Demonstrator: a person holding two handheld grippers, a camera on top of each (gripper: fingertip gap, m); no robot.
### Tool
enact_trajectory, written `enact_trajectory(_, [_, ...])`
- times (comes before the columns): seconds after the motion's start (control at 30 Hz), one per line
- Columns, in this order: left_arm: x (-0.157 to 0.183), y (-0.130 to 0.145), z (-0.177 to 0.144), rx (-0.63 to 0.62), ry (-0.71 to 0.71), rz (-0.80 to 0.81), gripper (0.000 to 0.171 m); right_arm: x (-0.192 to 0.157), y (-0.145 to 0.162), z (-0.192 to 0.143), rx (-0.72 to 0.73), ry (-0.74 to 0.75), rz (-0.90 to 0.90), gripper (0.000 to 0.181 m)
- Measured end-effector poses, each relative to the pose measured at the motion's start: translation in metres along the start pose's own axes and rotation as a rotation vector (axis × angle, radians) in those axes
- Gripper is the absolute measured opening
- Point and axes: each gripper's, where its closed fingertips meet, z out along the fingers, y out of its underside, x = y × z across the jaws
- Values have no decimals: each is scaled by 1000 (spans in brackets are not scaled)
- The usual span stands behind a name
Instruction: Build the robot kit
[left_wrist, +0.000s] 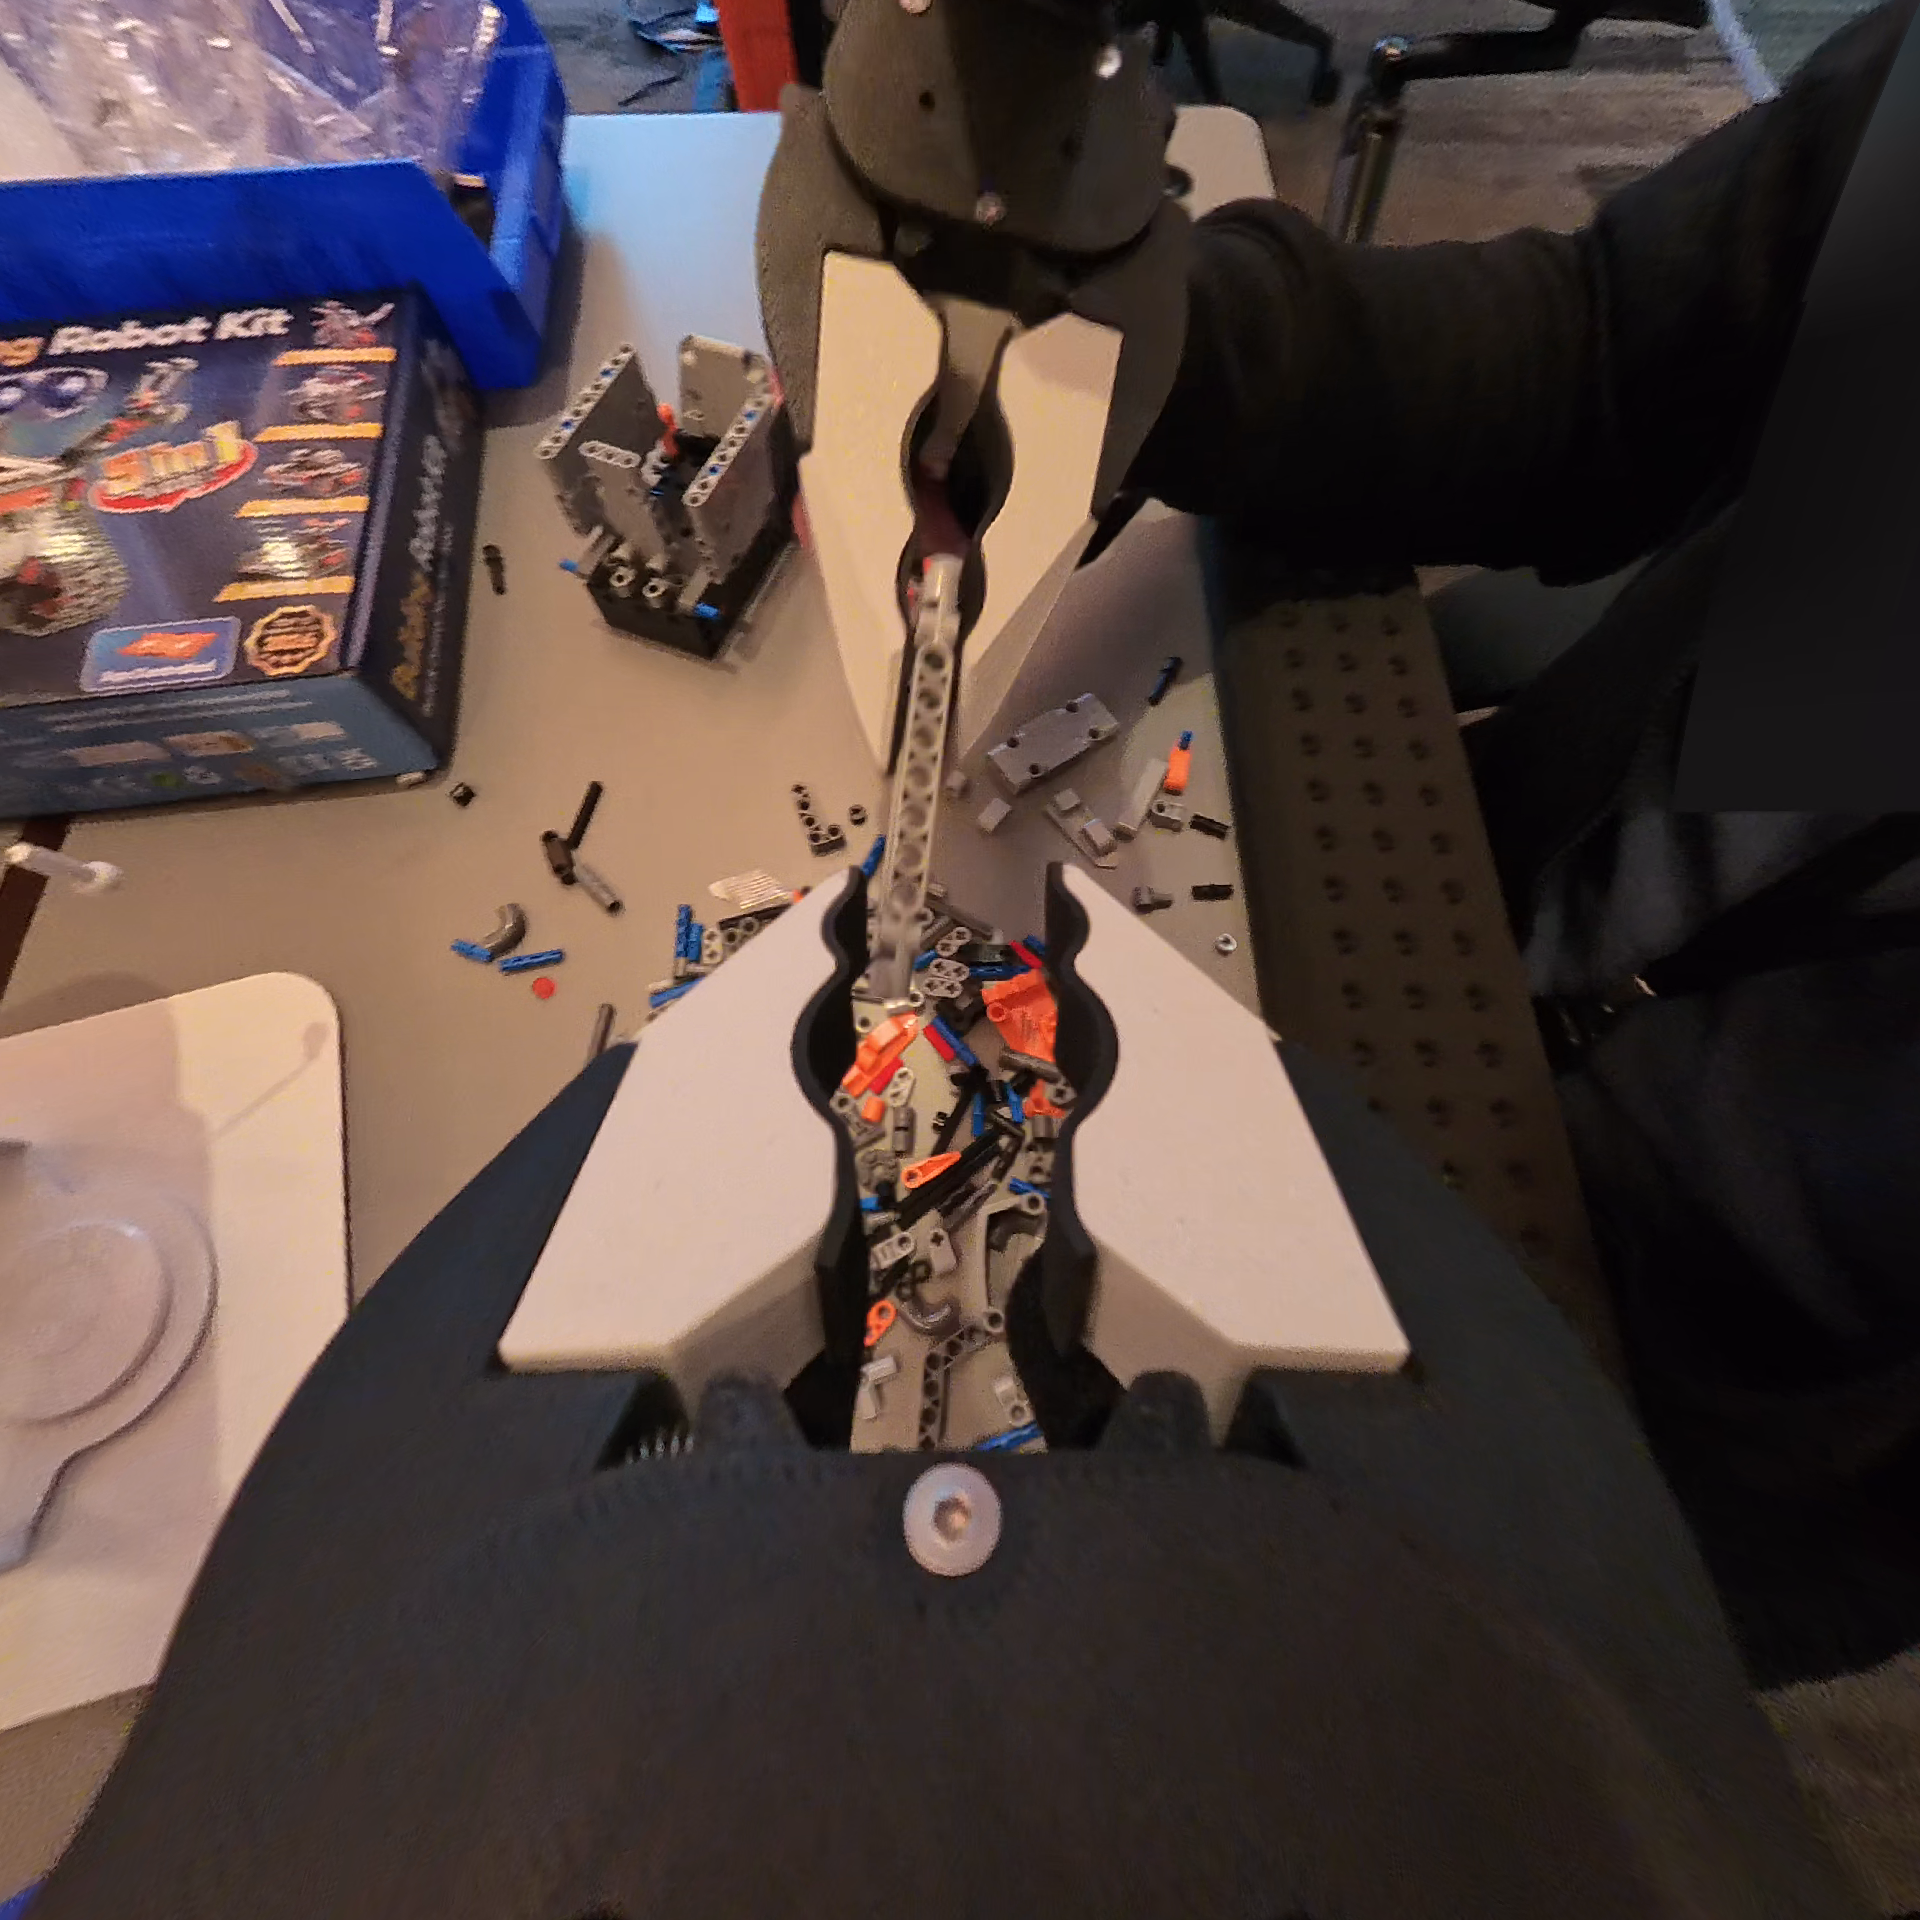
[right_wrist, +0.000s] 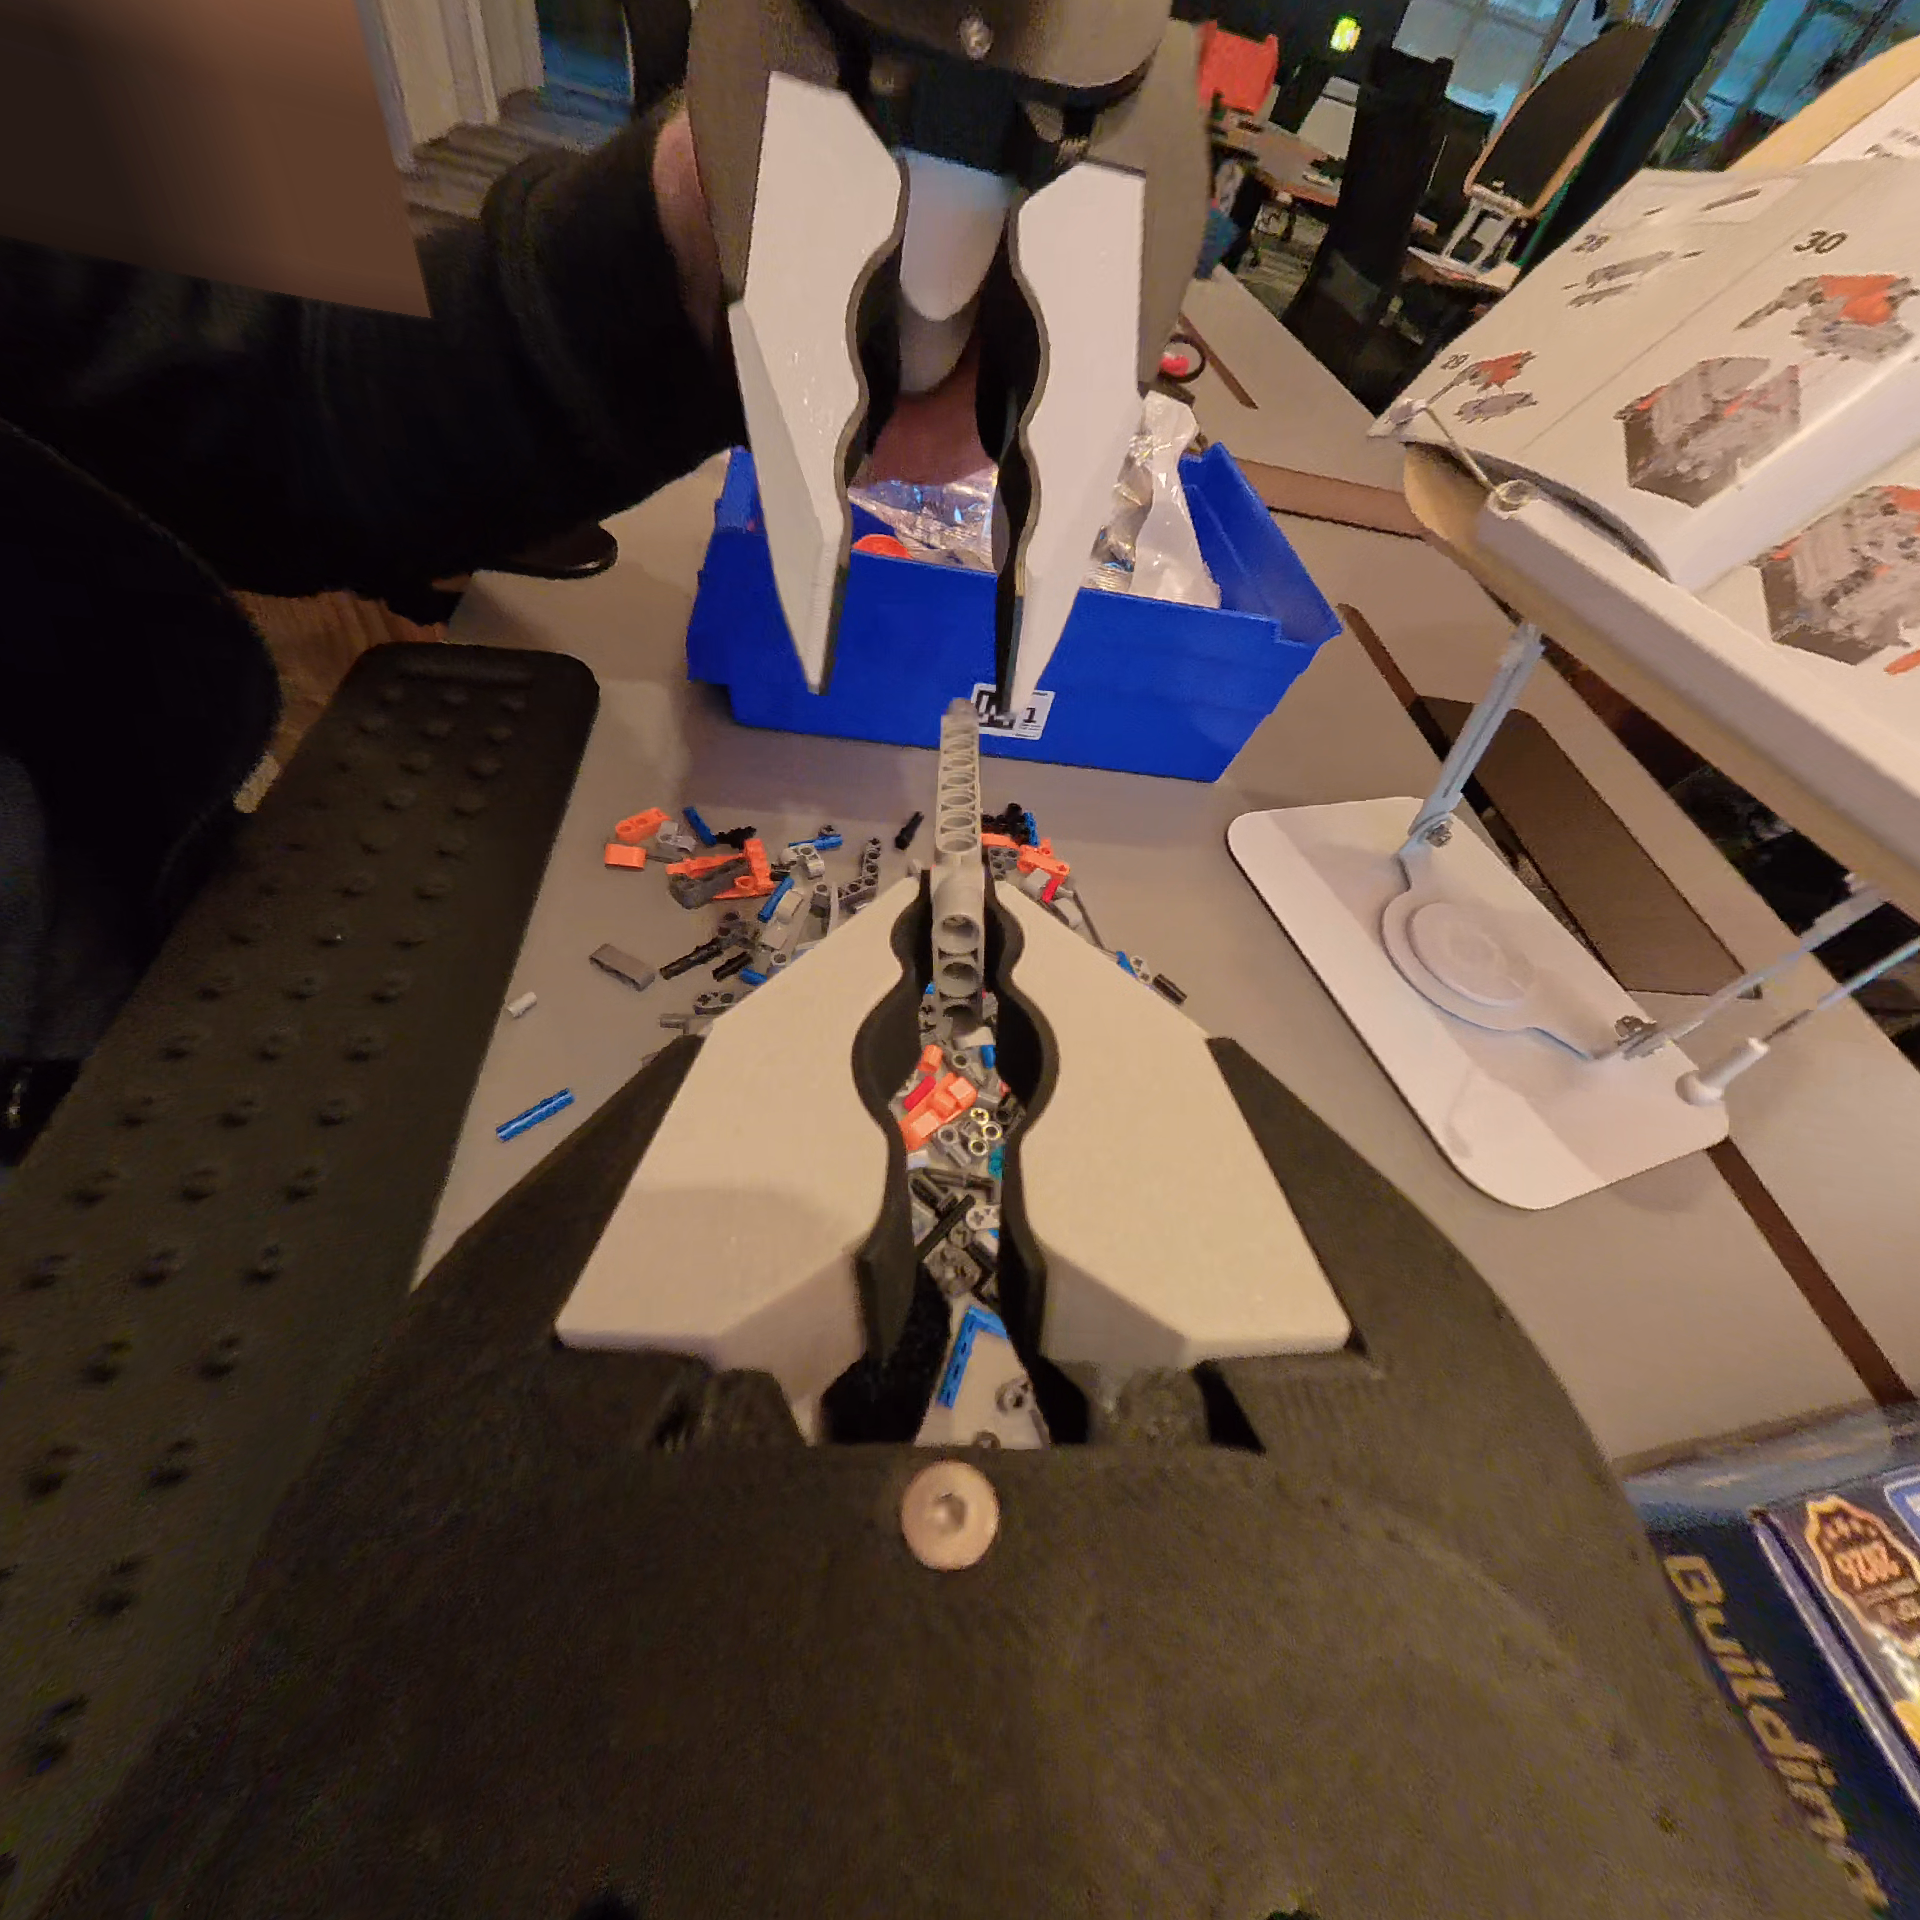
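Note:
My right gripper (right_wrist: 956, 894) is shut on one end of a long grey beam with holes (right_wrist: 958, 790). The beam sticks out forward above a pile of small grey, black, blue and orange parts (right_wrist: 727, 883). My left gripper (right_wrist: 920, 681) faces it with its jaws apart, and the beam's free end lies just below its fingertips. In the left wrist view, my left gripper (left_wrist: 956, 904) is open and the beam (left_wrist: 914, 790) reaches between its tips, close to the left finger. The right gripper (left_wrist: 930, 727) holds the beam's far end there. The parts pile (left_wrist: 956, 1122) lies under the left gripper.
A half-built grey and black model (left_wrist: 665, 499) stands on the grey table. Around it are a blue bin (right_wrist: 1143, 665) of plastic bags, a kit box (left_wrist: 208, 540), a black perforated pad (right_wrist: 260, 935) and a white stand (right_wrist: 1455, 987) holding an open instruction booklet (right_wrist: 1714, 364). Less than 4 cm separates the two grippers' tips.

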Motion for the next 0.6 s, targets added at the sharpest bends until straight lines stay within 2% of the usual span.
enact_trajectory(0.1, [-12, -4, 9, 17, -60, -24, 26, 7, -3, -19, 31, -13, 47, 5])
enact_trajectory(0.17, [-15, -15, 26, 41, -54, -40, 20, 12, -5, -36, 48, -11, 75, 5])
enact_trajectory(0.2, [-20, -21, 35, 33, -75, -42, 11, 15, -4, -45, 45, -8, 92, 5])
enact_trajectory(0.27, [-35, -46, 49, 55, -130, -67, 9, 29, -4, -71, 64, 48, 125, 6])
enact_trajectory(0.33, [-37, -70, 65, 69, -99, -43, 9, 38, -2, -100, 94, 81, 183, 7])
enact_trajectory(0.47, [-53, -98, 108, 37, -32, 1, 6, 65, 25, -145, 66, 239, 264, 17])
enact_trajectory(0.6, [-67, -104, 144, 6, 68, -23, 5, 76, 61, -172, -18, 311, 349, 18])
